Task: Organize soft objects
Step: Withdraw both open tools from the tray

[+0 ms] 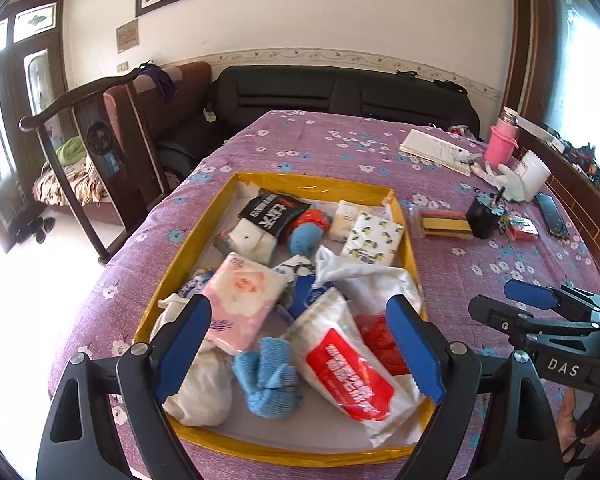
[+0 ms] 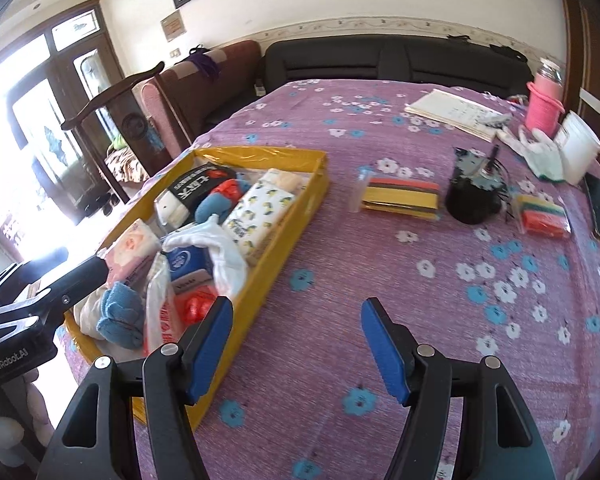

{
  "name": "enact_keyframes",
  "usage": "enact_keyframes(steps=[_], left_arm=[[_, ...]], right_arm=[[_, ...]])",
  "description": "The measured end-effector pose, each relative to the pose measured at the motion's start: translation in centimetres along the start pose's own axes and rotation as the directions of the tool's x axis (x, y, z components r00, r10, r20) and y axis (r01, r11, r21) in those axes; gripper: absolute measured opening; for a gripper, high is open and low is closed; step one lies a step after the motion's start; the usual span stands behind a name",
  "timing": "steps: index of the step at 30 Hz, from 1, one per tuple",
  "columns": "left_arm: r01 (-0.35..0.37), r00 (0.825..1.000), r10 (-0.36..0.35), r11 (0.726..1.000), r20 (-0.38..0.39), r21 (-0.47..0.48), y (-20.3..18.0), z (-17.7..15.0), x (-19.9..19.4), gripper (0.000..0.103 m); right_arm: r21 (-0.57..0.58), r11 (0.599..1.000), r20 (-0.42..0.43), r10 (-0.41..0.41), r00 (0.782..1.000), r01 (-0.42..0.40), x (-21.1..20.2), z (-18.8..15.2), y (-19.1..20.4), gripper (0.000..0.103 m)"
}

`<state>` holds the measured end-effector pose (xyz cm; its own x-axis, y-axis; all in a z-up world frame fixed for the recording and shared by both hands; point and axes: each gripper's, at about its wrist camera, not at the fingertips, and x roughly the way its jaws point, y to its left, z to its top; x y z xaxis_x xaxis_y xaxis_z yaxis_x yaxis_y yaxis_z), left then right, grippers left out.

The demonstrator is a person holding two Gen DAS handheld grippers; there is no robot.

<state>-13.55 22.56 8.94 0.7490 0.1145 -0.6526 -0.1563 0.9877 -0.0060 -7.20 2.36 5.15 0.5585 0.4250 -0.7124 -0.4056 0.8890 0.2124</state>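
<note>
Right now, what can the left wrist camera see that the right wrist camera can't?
Only the left wrist view shows the left tongs from behind, open over the yellow tray, and the red-and-white packet in full.

Only the right wrist view shows the right tongs open above the bare purple tablecloth, plus the small colourful sponge pack.

Both show the tray, blue sock, pink bottle and lemon-print tissue pack.

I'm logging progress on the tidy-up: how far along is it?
Done, apparently: the yellow tray already holds many soft items, including tissue packs, blue socks and white cloth. In hand: nothing; the left gripper hovers open over the tray, and the right gripper is open over the tablecloth. Possibly left: the sponge packs and white gloves outside the tray.
</note>
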Motion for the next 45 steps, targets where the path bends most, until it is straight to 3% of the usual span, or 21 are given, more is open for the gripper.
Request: enact_keyframes(steps=[16,29,45], left_arm=[[0.011,1.000,-0.008,0.990,-0.022,0.141,-7.2,-0.3,-0.2,0.089],[-0.018,1.000,0.012,0.962,0.024,0.271,-13.5,-0.7,-1.3,0.089],[-0.035,0.998,0.019,0.945,0.052,0.325,-16.4,-0.5,-1.5,0.089]], right_arm=[[0.158,0.987,0.011,-0.029,1.000,0.027,-1.9,-2.5,-8.3,0.074],[0.286,0.955,0.022,-0.092,0.995,0.082,-3.8,-4.4,-15.5,0.074],[0.386,0.916,0.031,-0.129,0.991,0.107,-4.5,-4.9,-20.6,0.075]])
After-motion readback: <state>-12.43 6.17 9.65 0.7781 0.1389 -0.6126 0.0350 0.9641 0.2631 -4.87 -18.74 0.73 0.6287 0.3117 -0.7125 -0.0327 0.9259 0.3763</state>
